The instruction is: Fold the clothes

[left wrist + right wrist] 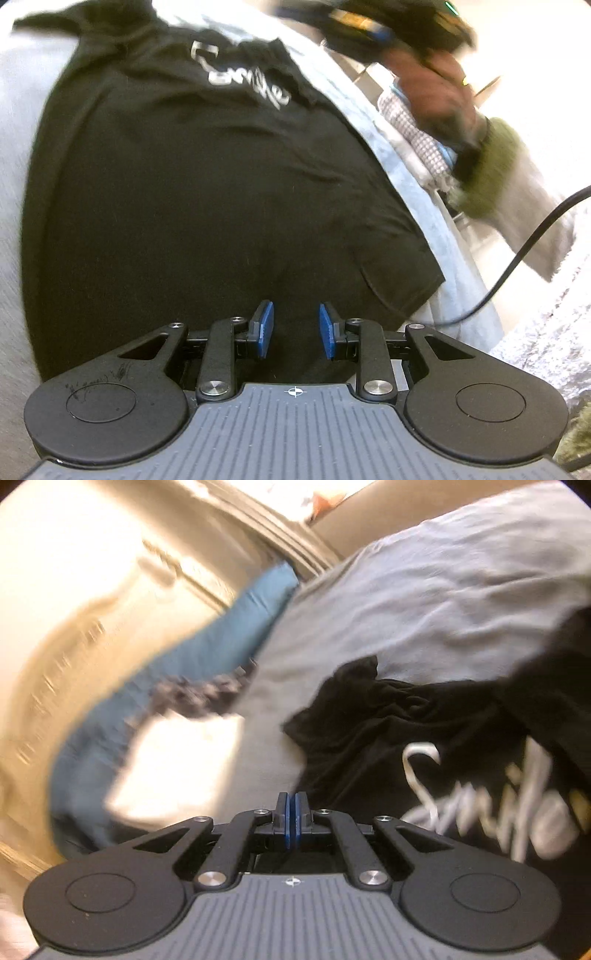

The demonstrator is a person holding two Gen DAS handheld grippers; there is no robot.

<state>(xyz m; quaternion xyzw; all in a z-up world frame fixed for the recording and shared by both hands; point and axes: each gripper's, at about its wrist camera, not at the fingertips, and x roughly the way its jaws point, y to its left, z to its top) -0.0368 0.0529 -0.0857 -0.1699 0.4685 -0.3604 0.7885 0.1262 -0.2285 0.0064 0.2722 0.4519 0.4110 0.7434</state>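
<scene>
- Shirt [207, 184], black, lies spread on the pale sheet [424, 206] under your left claw [291, 330], pads parted, empty.
- Right claw [291, 823] pressed closed, nothing visibly between its pads; a blue cloth [207, 646] shows only here, blurred.

Pale grey bed sheet [424, 184], black T-shirt [184, 184] spread on it

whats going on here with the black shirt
A person is folding a black t-shirt spread on a light sheet, with tongs in each hand. The left tongs hang open over the shirt's near edge, gripping nothing. The right tongs are shut, pads together, near the printed end.
</scene>
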